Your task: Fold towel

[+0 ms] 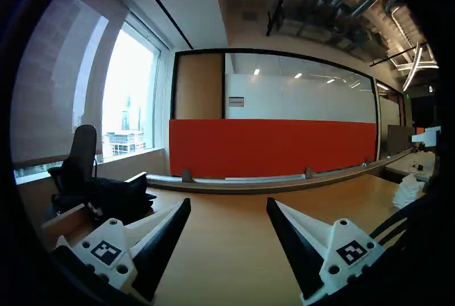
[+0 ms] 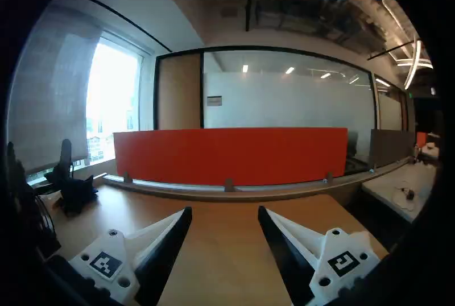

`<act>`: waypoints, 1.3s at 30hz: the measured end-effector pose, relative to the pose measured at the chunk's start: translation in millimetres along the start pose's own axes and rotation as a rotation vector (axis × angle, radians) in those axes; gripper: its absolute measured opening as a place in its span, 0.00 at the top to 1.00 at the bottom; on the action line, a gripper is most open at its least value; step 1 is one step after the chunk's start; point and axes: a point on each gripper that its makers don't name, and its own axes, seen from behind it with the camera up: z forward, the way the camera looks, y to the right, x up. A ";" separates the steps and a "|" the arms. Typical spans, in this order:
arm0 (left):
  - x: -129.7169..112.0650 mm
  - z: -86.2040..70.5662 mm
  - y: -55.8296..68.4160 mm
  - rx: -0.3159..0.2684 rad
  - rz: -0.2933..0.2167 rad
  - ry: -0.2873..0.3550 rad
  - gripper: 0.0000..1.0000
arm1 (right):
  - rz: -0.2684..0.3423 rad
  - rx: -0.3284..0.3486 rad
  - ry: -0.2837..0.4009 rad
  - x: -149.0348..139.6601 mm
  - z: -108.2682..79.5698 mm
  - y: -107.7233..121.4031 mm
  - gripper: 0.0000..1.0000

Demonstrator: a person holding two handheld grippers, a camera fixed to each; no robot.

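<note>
The left gripper (image 1: 227, 202) and right gripper (image 2: 224, 210) hold their jaws apart, empty, over the light wooden worktop (image 1: 227, 238). 1 white, layered towel pile (image 1: 407, 190) sits at its far right edge.

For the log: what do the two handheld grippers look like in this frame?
Both look alike. The left gripper and right gripper each have two tapered, wedge-shaped fingers: white bodies, black inner faces, round bolt holes, and a square black-and-white marker tag on each finger.
</note>
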 end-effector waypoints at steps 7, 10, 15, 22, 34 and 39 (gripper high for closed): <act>-18.1 2.8 5.8 0.003 0.017 0.004 0.01 | -0.011 -0.010 -0.003 -4.6 -2.1 9.6 0.11; -25.8 4.4 8.0 0.003 0.023 0.009 0.01 | -0.014 -0.016 0.001 -4.5 -2.9 13.0 0.10; -37.4 6.9 8.3 0.006 0.026 0.019 0.01 | -0.017 -0.020 0.004 -6.4 -3.5 14.4 0.11; -59.4 8.5 0.5 0.015 0.032 0.027 0.01 | -0.015 -0.037 0.011 -16.6 -2.5 18.5 0.11; -90.6 9.9 -9.2 0.027 0.012 0.029 0.01 | -0.020 -0.042 0.014 -38.9 -1.4 14.9 0.10; -95.2 9.2 -12.9 0.036 -0.004 0.035 0.01 | -0.019 -0.040 0.018 -43.8 -1.3 12.5 0.10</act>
